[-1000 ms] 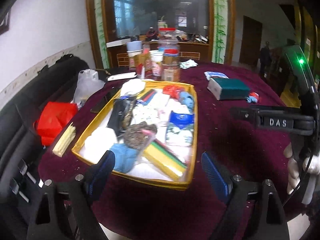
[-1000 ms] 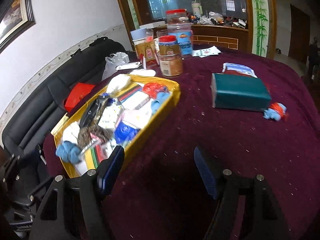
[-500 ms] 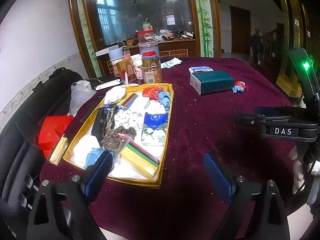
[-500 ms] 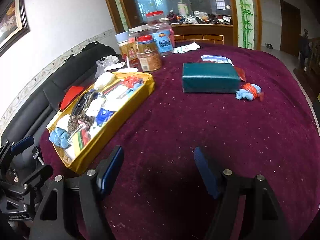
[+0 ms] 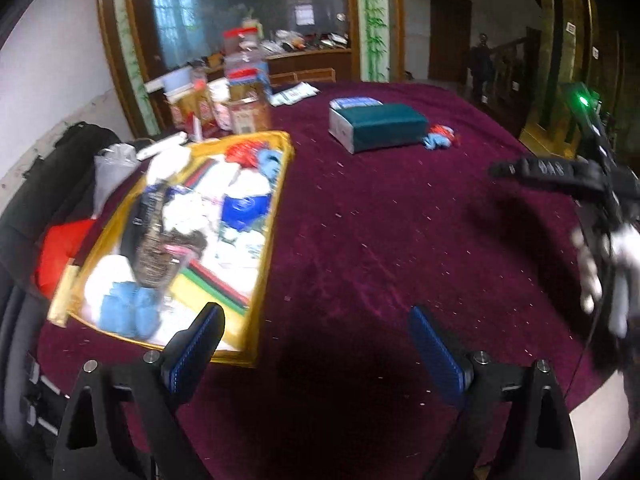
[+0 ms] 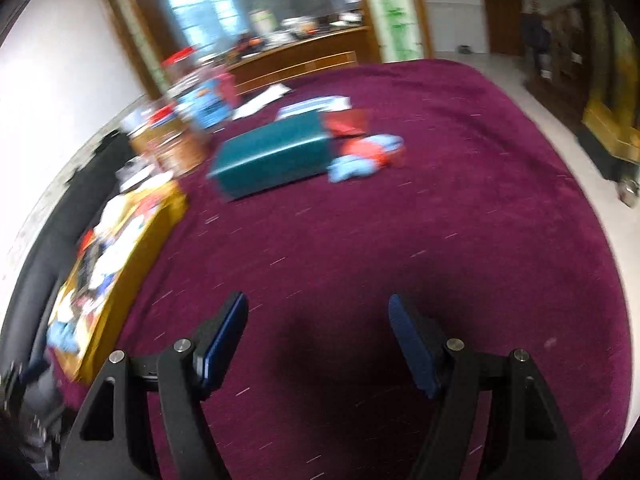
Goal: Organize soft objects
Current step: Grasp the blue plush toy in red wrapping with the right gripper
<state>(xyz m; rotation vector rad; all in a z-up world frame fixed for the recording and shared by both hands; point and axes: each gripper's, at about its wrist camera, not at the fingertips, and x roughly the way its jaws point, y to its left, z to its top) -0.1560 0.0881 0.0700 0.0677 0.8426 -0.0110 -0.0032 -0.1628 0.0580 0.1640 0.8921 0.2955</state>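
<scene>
Landmark is the green box (image 5: 378,126), sitting on the maroon counter (image 5: 400,240). My left gripper (image 5: 316,350) hangs over the near part of the counter, well short of the box, fingers (image 5: 196,350) spread wide with nothing between them, only bare cloth below. My right gripper (image 6: 318,344) is also over bare cloth, well short of the box (image 6: 276,156), fingers (image 6: 222,344) spread, nothing held; that view is heavily motion-blurred. In the left view the right gripper's body (image 5: 560,174) shows far right of the box, with a white-gloved hand (image 5: 604,276) on it. Soft things: a small blue and red bundle (image 5: 439,138) lies on the counter just right of the box, touching or nearly touching its end, can't tell which; in the right view the same bundle (image 6: 366,156) sits at the box's right end. A yellow tray (image 5: 272,216) is left of the box and nearer to me, packed full: blue cloth pieces (image 5: 128,312) at its near end, white soft items (image 5: 106,276) beside them, a dark patterned pouch (image 5: 154,240) mid tray, a blue and white packet (image 5: 244,208), coloured flat strips (image 5: 216,284), a red and blue bundle (image 5: 256,156) at the far end. Jars (image 5: 240,96) stand behind the tray, left of the box and further back. A white and blue pack (image 5: 356,103) lies just behind the box. A red bag (image 5: 60,248) and a clear plastic bag (image 5: 114,168) sit past the tray's left side, on a black sofa (image 5: 36,184).
</scene>
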